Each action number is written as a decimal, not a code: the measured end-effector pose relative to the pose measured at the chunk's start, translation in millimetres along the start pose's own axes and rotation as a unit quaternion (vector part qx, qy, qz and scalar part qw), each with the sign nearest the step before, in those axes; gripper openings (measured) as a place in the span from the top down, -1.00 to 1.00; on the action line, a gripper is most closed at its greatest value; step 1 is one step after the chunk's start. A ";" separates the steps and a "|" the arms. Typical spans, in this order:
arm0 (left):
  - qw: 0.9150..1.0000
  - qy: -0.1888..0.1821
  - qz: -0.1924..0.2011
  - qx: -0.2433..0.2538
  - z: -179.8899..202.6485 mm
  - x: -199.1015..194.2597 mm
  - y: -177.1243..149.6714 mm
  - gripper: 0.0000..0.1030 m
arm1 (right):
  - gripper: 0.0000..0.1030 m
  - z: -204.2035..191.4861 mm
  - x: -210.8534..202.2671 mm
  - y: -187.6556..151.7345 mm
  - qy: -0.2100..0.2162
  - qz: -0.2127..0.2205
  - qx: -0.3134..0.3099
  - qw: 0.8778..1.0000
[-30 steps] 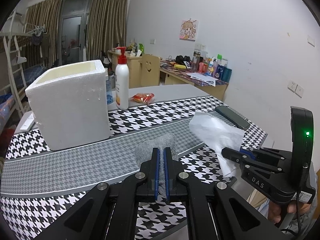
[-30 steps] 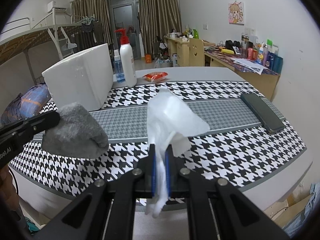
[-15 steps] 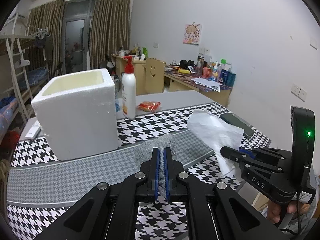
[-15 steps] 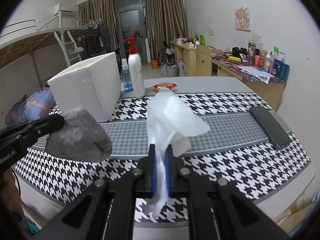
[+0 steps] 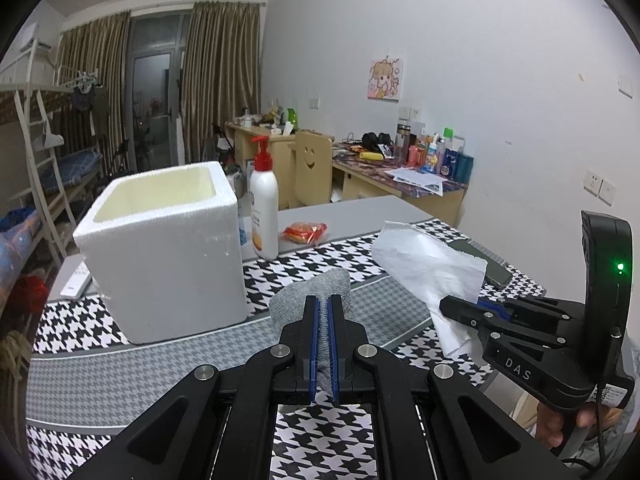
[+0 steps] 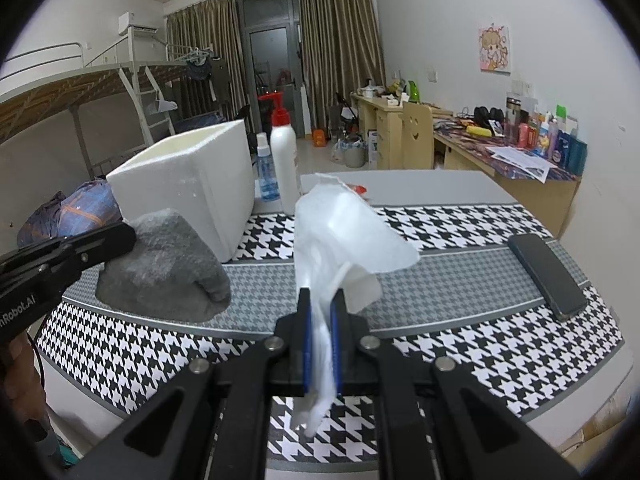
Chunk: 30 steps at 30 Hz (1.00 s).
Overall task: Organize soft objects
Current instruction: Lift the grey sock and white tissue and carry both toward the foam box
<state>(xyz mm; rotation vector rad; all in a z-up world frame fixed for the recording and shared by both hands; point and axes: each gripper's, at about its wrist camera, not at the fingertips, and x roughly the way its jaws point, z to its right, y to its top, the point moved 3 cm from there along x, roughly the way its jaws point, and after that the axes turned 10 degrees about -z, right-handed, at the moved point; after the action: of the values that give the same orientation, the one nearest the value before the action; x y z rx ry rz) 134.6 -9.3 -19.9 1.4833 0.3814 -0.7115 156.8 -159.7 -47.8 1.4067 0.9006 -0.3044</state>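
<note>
My left gripper (image 5: 324, 304) is shut on a grey knitted cloth (image 5: 310, 290) and holds it above the table; the cloth also shows in the right wrist view (image 6: 164, 264). My right gripper (image 6: 320, 300) is shut on a white tissue (image 6: 340, 232), held in the air; the tissue also shows in the left wrist view (image 5: 428, 268). A white foam box (image 5: 164, 248), open at the top, stands on the table ahead and left of both grippers.
A white pump bottle with a red top (image 5: 264, 204) and a red snack packet (image 5: 306, 232) sit behind the box. A dark phone (image 6: 546, 272) lies at the table's right. The table has a houndstooth cloth (image 6: 460, 336). Desks and a bunk bed stand beyond.
Both grippers have risen with their cloths, so the table sits lower in view and the box's open top now shows. Both grips are unchanged.
</note>
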 end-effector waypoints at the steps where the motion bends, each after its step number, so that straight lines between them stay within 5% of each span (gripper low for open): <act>1: 1.000 0.000 0.002 0.001 -0.3 -1.3 1.5 0.91 | 0.79 -0.7 -0.1 1.3 0.000 0.001 0.000 1.000; 30: 0.999 0.033 0.031 0.006 -20.4 -9.6 42.2 0.91 | 0.79 -15.0 -9.5 36.0 0.016 0.029 -0.013 0.999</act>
<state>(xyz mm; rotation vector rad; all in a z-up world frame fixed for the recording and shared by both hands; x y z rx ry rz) 158.4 10.0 16.9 1.5266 0.3809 -0.6172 169.6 -142.0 -14.1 1.4146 0.8846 -0.2258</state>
